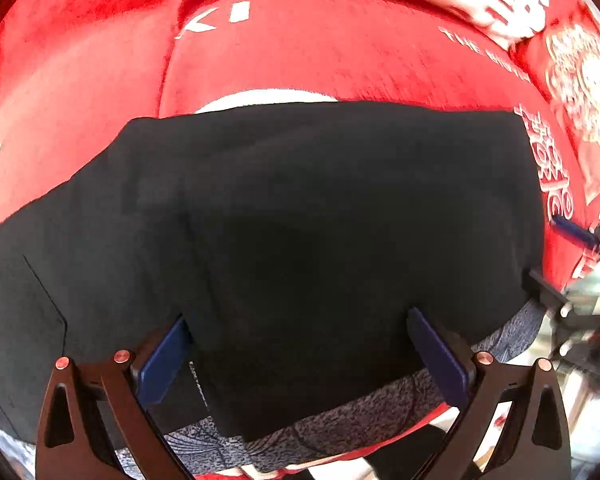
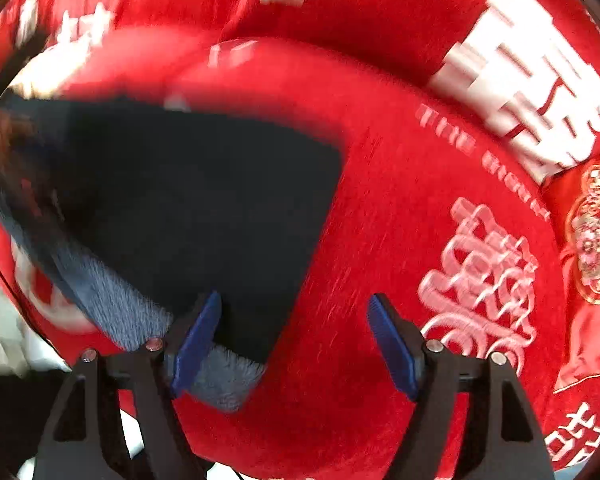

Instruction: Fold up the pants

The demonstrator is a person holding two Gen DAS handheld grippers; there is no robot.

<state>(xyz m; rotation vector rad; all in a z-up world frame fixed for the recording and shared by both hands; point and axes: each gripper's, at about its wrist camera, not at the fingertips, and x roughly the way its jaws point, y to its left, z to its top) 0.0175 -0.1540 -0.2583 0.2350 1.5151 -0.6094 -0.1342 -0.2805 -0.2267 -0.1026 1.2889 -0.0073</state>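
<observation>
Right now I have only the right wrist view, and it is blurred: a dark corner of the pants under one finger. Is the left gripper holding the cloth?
Observer: No. The left gripper is open, its fingers astride the near edge of the pants, and the pads are not pressing.
Operator: Are the pants lying flat on that side?
Observer: Yes. The left wrist view shows the dark stack spread flat on the red cover across its whole width.
Operator: Is there anything past the far edge?
Observer: A white strip peeks out just beyond it.
</observation>
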